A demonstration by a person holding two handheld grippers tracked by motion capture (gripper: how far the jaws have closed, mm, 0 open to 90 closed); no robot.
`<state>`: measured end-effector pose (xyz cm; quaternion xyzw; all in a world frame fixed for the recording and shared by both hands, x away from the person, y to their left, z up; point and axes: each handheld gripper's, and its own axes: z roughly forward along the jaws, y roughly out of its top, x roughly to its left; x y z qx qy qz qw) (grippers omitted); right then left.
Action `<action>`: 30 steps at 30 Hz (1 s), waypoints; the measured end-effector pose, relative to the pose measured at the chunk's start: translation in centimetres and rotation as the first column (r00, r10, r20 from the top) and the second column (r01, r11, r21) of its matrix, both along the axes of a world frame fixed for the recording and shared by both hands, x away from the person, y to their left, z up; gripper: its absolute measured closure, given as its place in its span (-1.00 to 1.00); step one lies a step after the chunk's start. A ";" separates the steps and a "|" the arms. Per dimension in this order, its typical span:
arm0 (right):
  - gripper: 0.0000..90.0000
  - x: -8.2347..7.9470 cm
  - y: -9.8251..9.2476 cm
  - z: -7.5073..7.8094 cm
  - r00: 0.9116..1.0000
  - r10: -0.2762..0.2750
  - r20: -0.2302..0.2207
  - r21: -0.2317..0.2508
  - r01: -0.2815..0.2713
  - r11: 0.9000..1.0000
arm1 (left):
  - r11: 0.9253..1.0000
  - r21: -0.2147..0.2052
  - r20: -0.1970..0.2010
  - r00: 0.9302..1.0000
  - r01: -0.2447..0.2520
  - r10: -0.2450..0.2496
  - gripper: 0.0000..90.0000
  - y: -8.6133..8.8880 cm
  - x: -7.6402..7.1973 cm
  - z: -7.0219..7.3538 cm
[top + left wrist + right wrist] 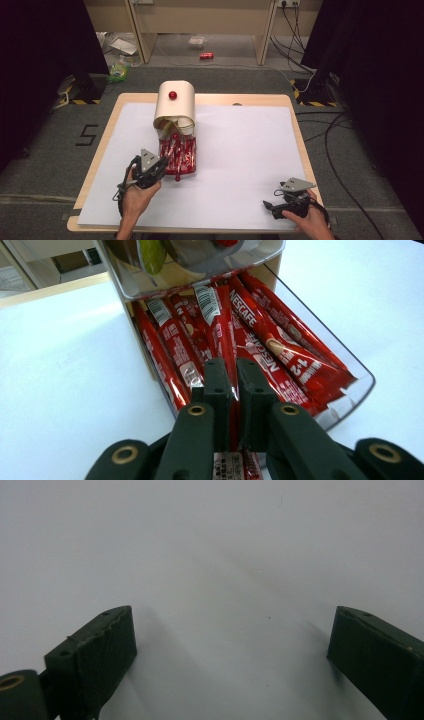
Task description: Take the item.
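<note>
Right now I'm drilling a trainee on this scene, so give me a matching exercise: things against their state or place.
Things:
1. left gripper
2. right gripper
3. clear drawer
4. red knob

States or places:
A. jaws wide apart above the white sheet
B. on top of the cream dispenser
C. shut on a red coffee stick
D. pulled out, full of red sticks

Pairs: 1-C, 2-A, 3-D, 4-B

Red Nescafé stick sachet [231, 405]: narrow and glossy, pinched lengthwise between closed black jaws at lower centre of the left gripper view. Its far end lies among like sachets [280, 350] in the clear drawer [177, 157] (centre-left, high view), pulled out from the cream dispenser [175, 102].
</note>
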<state>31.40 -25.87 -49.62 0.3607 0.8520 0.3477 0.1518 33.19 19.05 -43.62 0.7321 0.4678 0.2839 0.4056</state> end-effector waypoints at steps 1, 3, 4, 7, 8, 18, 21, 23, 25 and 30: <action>-0.88 0.0 0.0 0.0 1.000 0.000 -0.001 0.001 0.000 1.000 | 1.000 0.000 0.001 1.000 0.001 -0.001 0.86 0.1 -0.2 0.0; -0.87 0.0 0.0 0.0 1.000 0.001 0.000 0.000 -0.001 1.000 | 1.000 -0.006 0.000 1.000 0.001 -0.001 0.86 0.2 -0.5 0.1; -0.87 0.0 0.0 0.0 1.000 0.000 0.000 0.000 0.000 1.000 | 1.000 -0.005 -0.001 1.000 0.000 0.000 0.86 0.3 -0.6 0.1; -0.88 0.0 0.0 0.0 1.000 0.001 0.000 0.000 -0.001 1.000 | 1.000 -0.006 0.001 1.000 0.001 -0.001 0.86 0.7 -1.1 0.3; -0.88 0.0 0.0 0.0 1.000 0.000 -0.001 0.001 0.000 1.000 | 1.000 -0.006 0.003 1.000 0.001 -0.001 0.86 0.8 -1.2 0.4; -0.88 0.0 0.0 0.0 1.000 0.001 0.000 0.000 -0.001 1.000 | 0.999 -0.011 0.007 0.999 -0.032 0.032 0.85 2.4 -2.1 0.5; -0.87 0.0 0.0 0.0 1.000 0.000 0.000 0.000 0.000 1.000 | 0.999 -0.016 0.014 0.999 -0.046 0.047 0.85 3.3 -2.4 0.7; -0.88 0.0 0.0 0.0 1.000 0.000 0.000 0.000 0.000 1.000 | 0.998 -0.018 0.017 0.998 -0.059 0.059 0.85 3.8 -2.5 0.8; -0.88 0.0 0.0 0.0 1.000 0.001 0.000 0.000 -0.001 1.000 | 0.997 -0.023 0.020 0.997 -0.068 0.069 0.85 4.3 -2.6 0.9; -0.88 0.0 0.0 0.0 1.000 0.000 0.000 0.000 0.000 1.000 | 0.995 -0.031 0.019 0.995 -0.095 0.095 0.85 5.7 -2.8 0.9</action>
